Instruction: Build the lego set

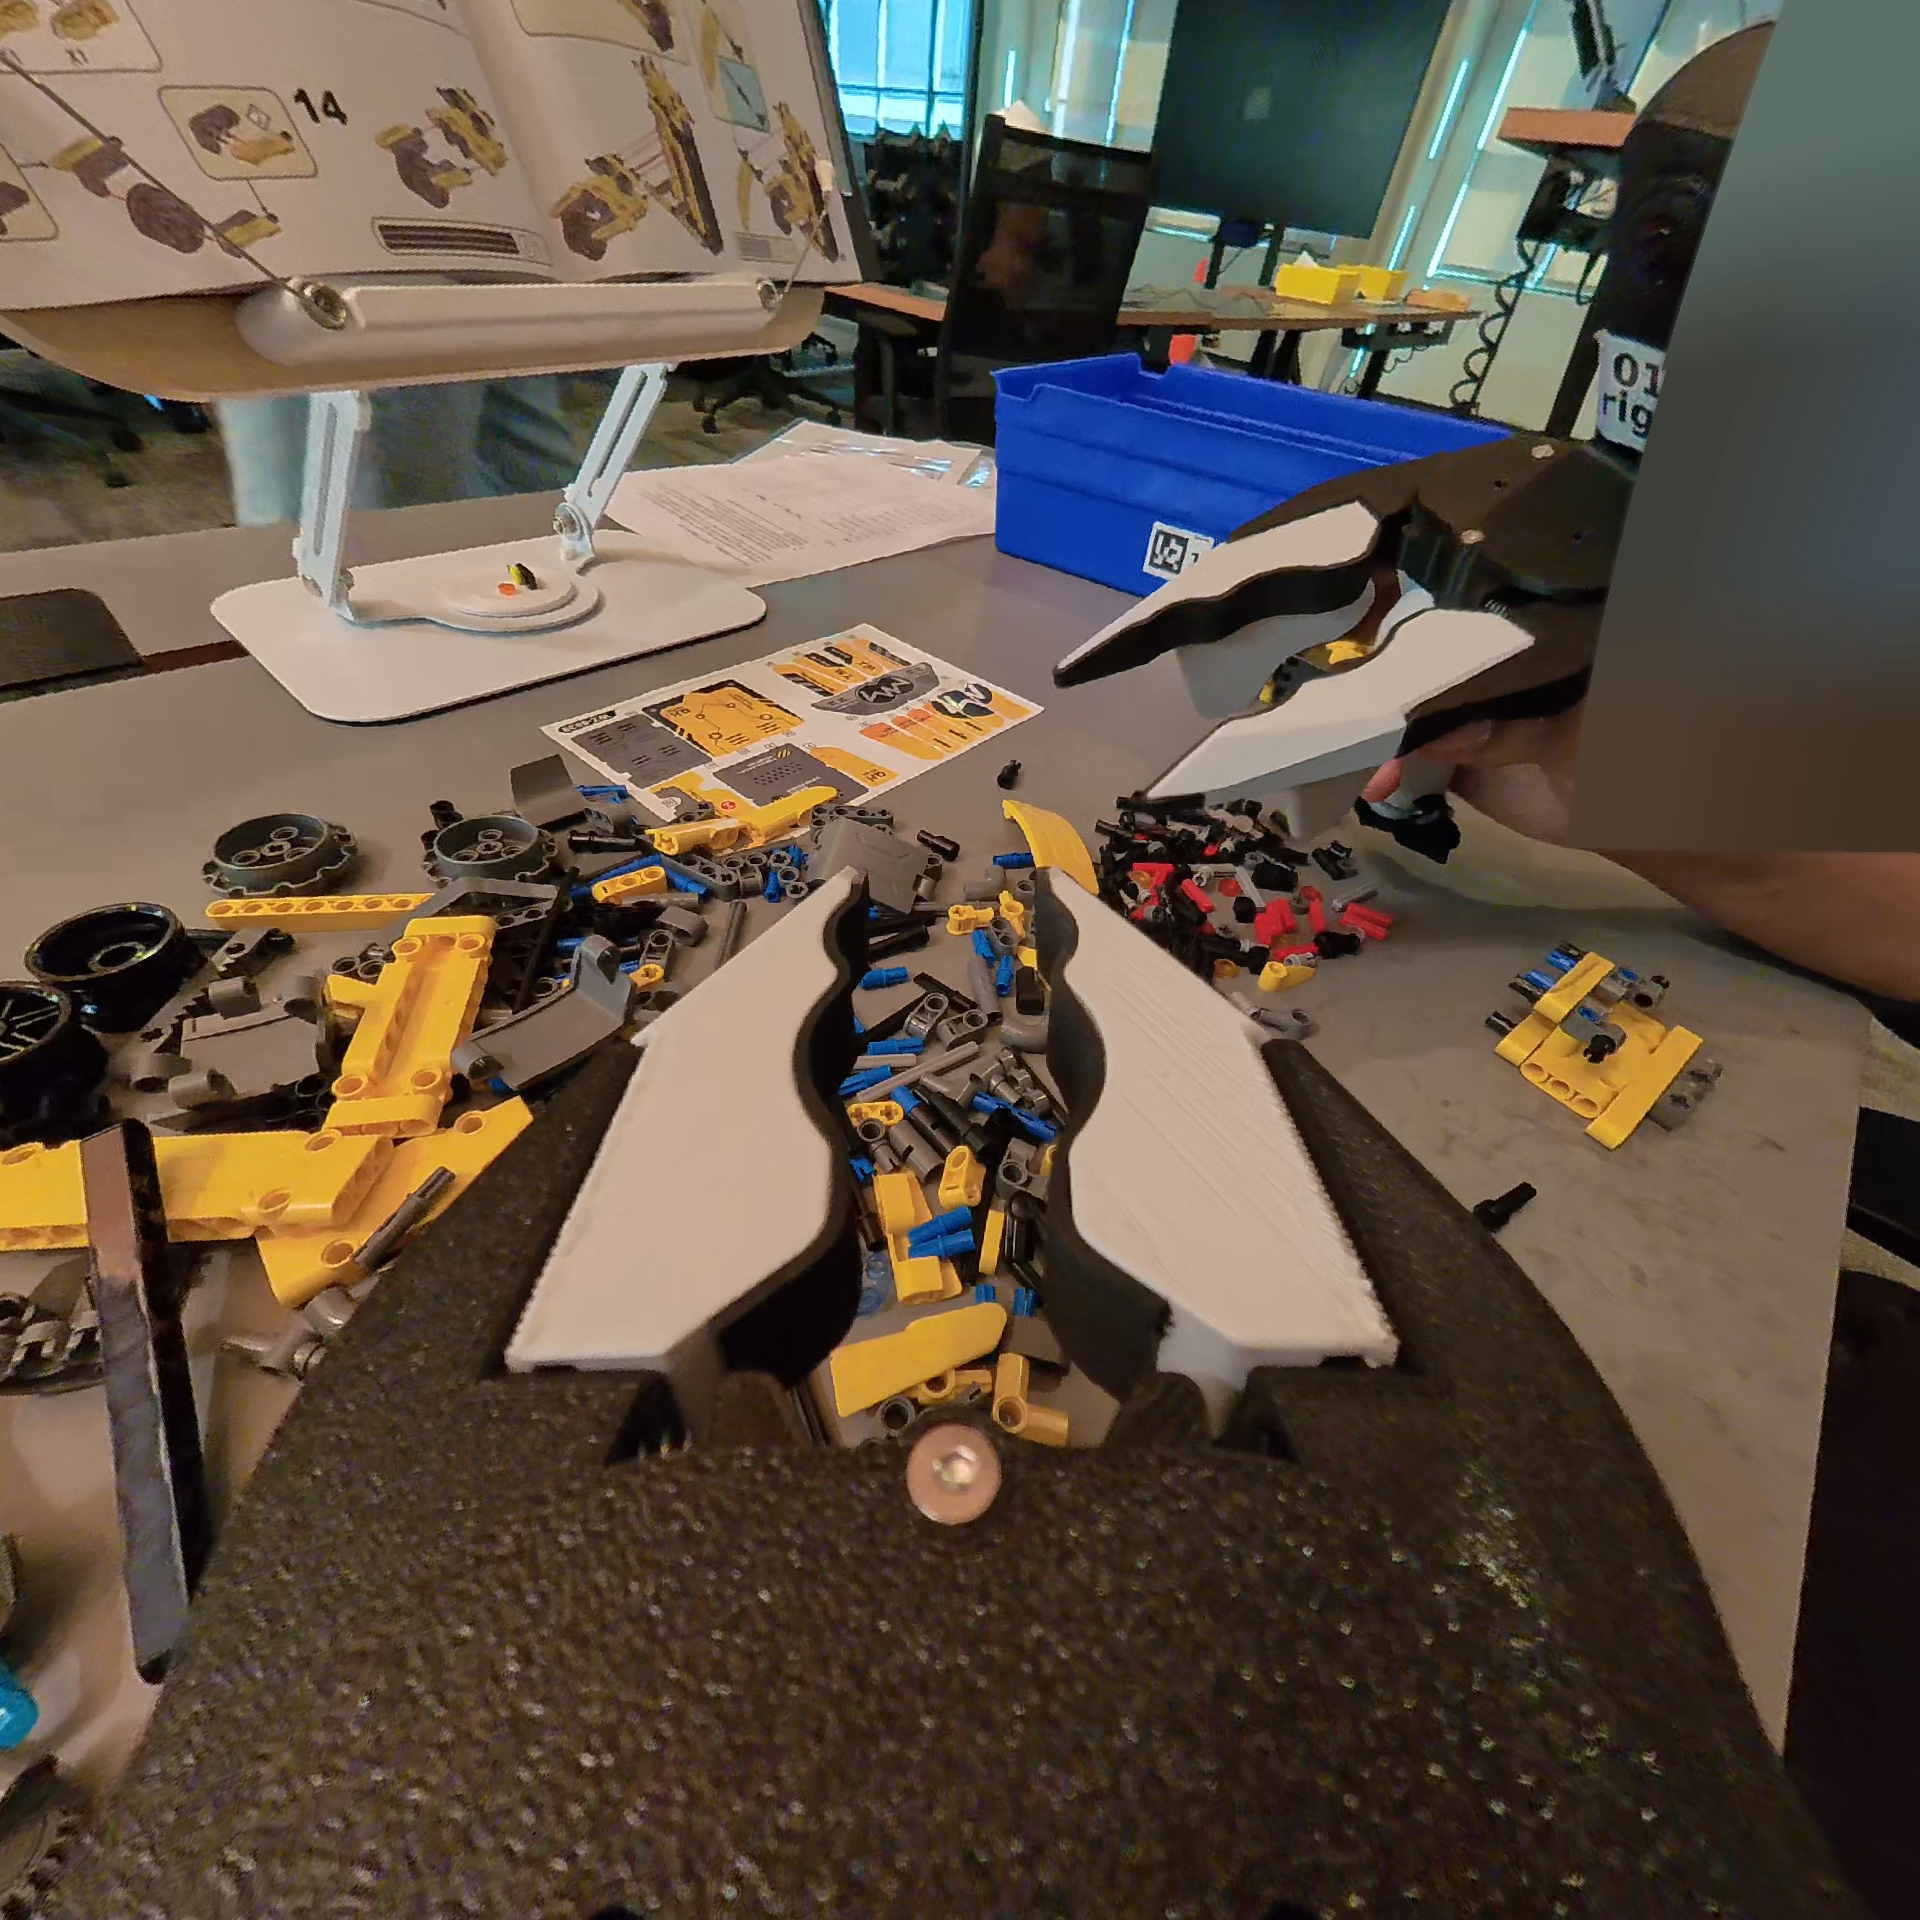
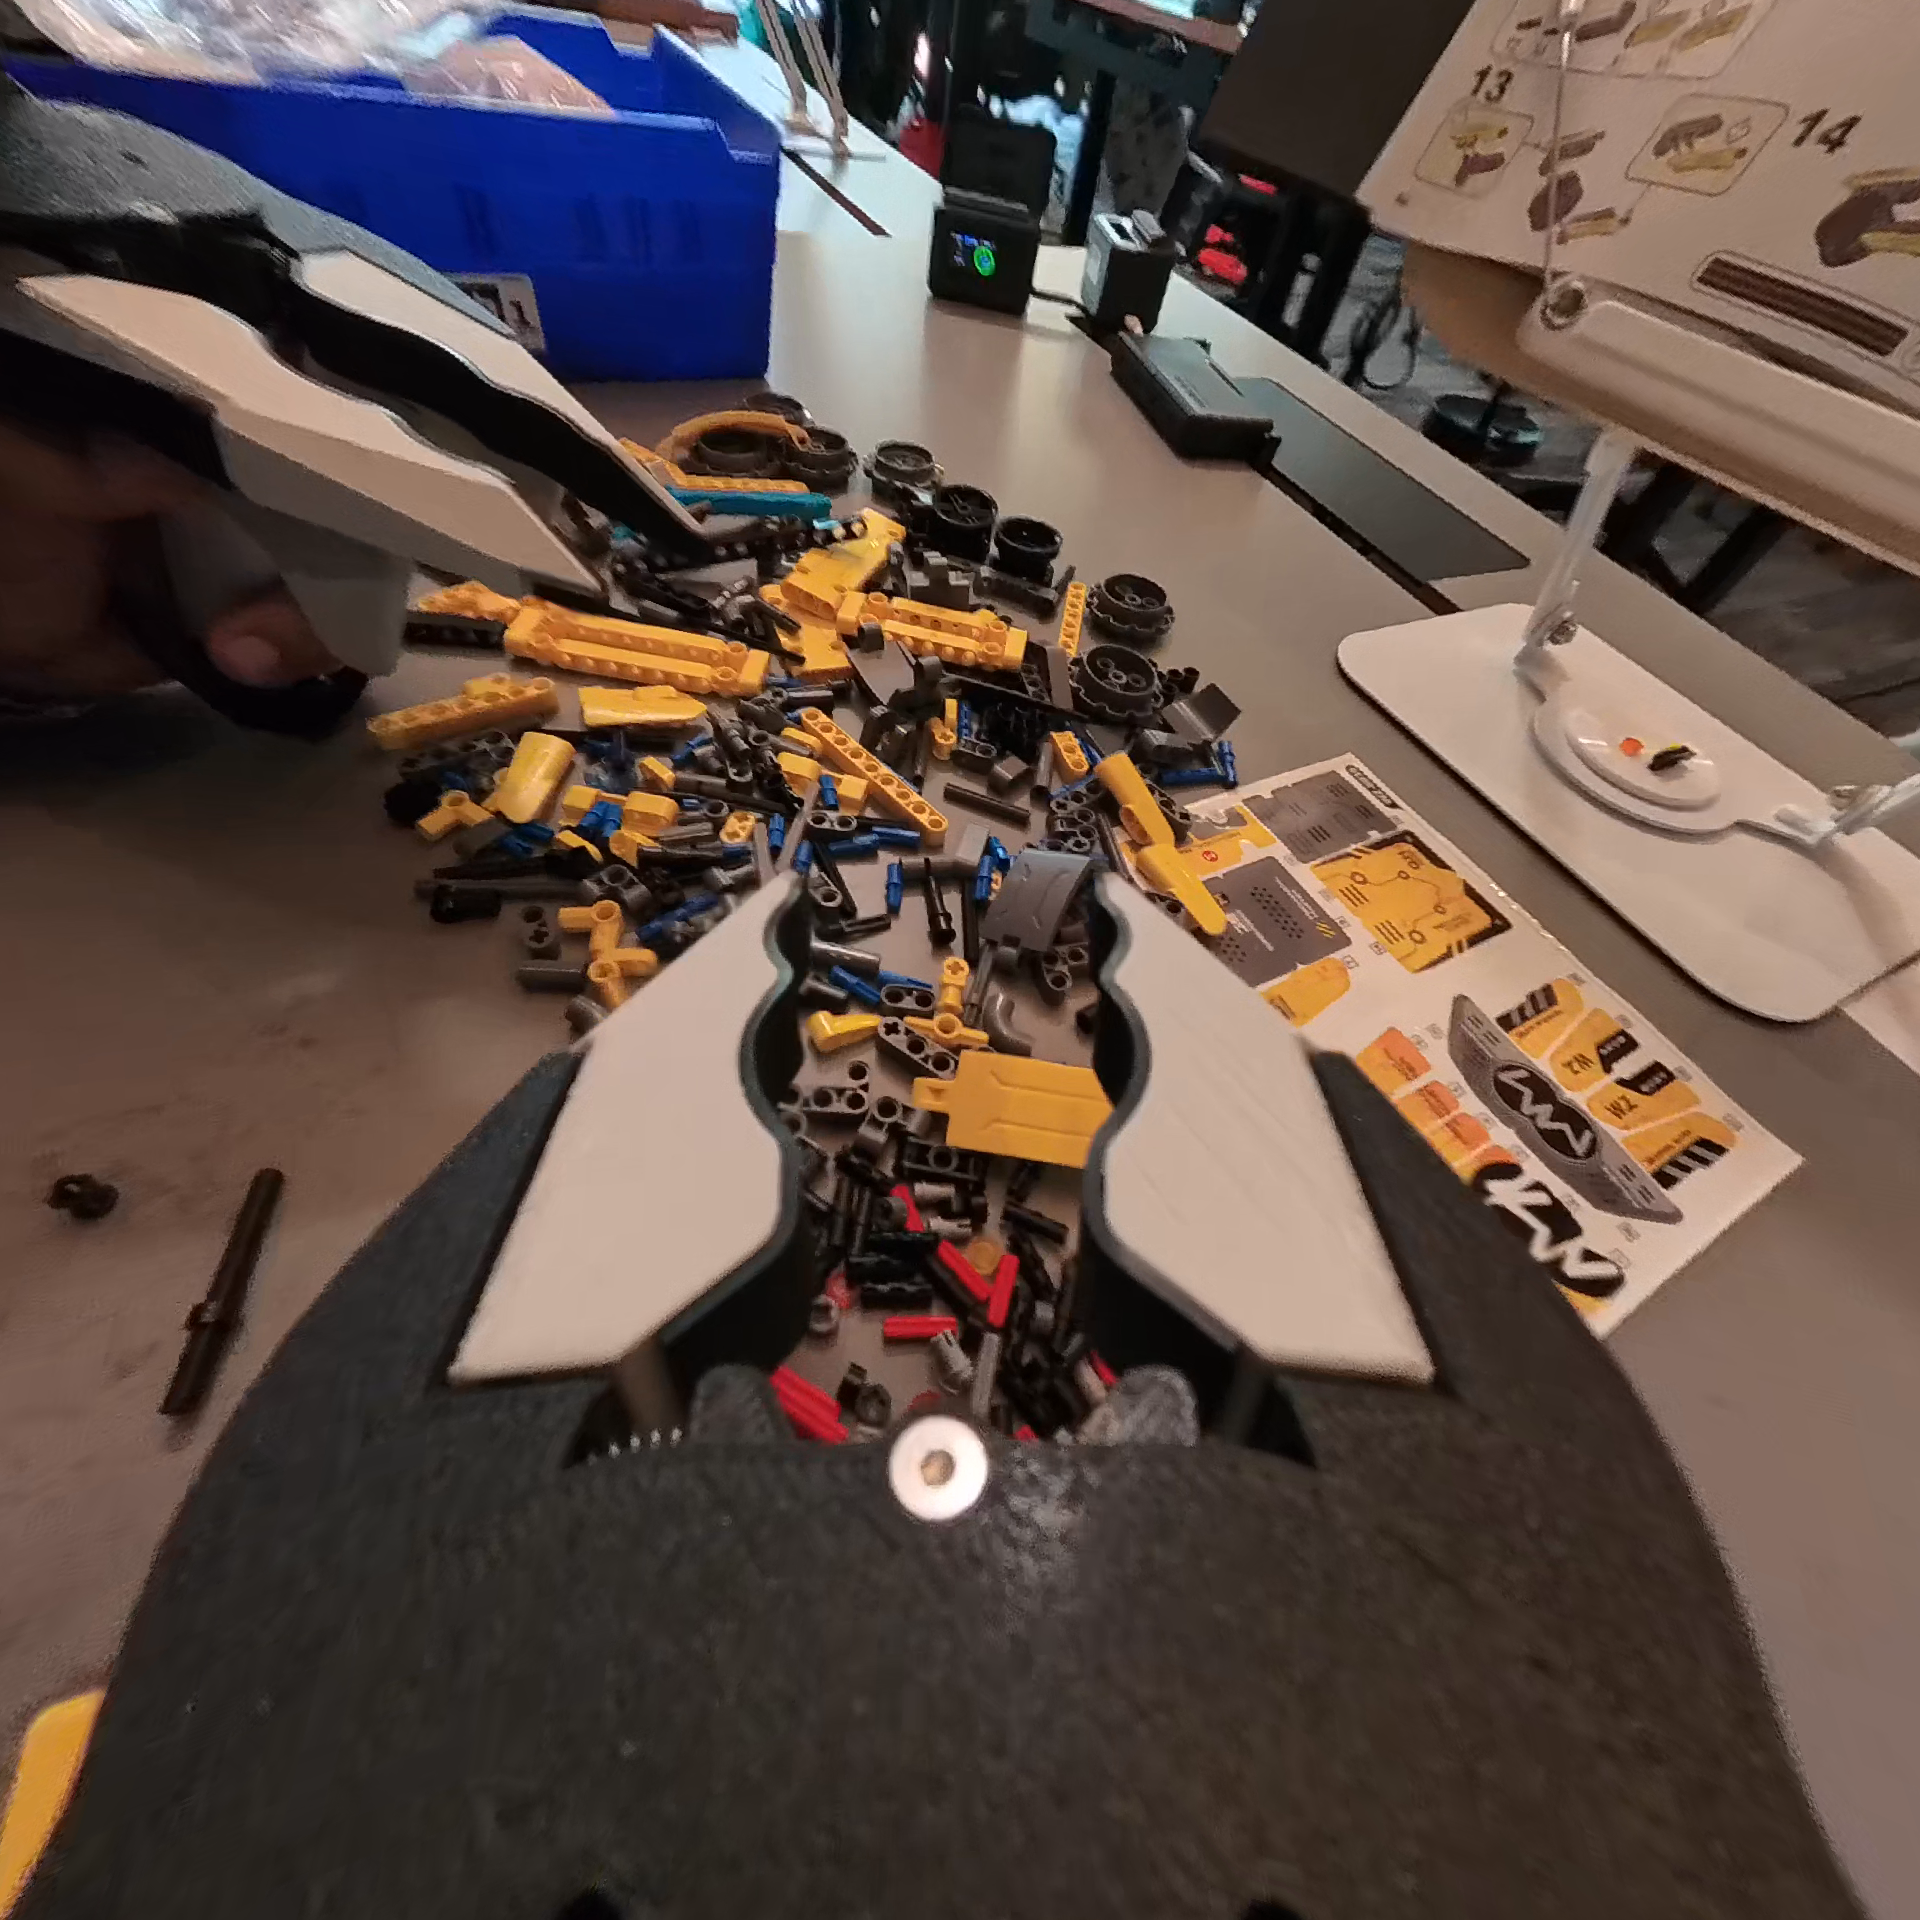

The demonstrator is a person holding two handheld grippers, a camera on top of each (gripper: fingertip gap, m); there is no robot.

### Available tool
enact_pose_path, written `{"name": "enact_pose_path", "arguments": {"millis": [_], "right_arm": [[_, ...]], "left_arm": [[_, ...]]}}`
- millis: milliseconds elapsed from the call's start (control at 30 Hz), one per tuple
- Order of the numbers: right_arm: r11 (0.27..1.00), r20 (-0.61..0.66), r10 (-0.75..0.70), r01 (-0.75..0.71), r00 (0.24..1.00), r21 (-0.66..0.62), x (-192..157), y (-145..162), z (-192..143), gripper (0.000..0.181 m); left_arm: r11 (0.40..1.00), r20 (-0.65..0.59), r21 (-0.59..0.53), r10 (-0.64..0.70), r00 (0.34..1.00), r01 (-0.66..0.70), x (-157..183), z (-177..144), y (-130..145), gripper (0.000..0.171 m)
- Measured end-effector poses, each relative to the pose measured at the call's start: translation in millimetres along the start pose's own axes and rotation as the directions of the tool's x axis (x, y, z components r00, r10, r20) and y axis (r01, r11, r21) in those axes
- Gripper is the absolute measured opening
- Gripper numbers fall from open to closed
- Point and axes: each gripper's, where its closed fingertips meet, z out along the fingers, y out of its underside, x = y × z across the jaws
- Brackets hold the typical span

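A spread of loose building-toy pieces point(image 1: 665, 997) in yellow, black, grey and blue lies on the grey table point(image 1: 1351, 1195). My left gripper point(image 1: 951, 894) is open and empty, its fingers straddling small blue, grey and yellow pieces. My right gripper point(image 2: 945, 894) is open and empty, hovering over red and black pins point(image 2: 935, 1299) and a yellow panel point(image 2: 1018, 1107). The right gripper also shows in the left wrist view point(image 1: 1107, 732), just above the red and black pins point(image 1: 1236, 894). The left gripper shows in the right wrist view point(image 2: 639, 561) over the far pile point(image 2: 779, 675).
An open instruction booklet point(image 1: 416, 156) sits on a white stand point(image 1: 488, 634). A sticker sheet point(image 1: 790, 717) lies behind the pile. A blue bin point(image 1: 1143, 468) stands at the back right. A small yellow sub-assembly point(image 1: 1600, 1049) and black wheels point(image 1: 104, 945) lie apart. A black axle point(image 2: 223, 1288) lies alone. The right tips stand about 15 cm off the small yellow sub-assembly point(image 1: 1600, 1049).
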Motion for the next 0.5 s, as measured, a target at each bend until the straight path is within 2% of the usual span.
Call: {"name": "enact_pose_path", "arguments": {"millis": [200, 500], "right_arm": [[0.983, 0.116, -0.004, -0.017, 0.993, 0.185, -16, -30, -15, 0.053], [0.974, 0.118, -0.017, -0.010, 0.993, 0.225, -13, -37, -23, 0.053]], "left_arm": [[0.997, -0.053, 0.076, 0.034, 0.998, -0.030, 12, -8, -12, 0.029], [0.997, -0.151, 0.073, 0.045, 0.988, -0.034, 29, -10, -11, 0.014]]}}
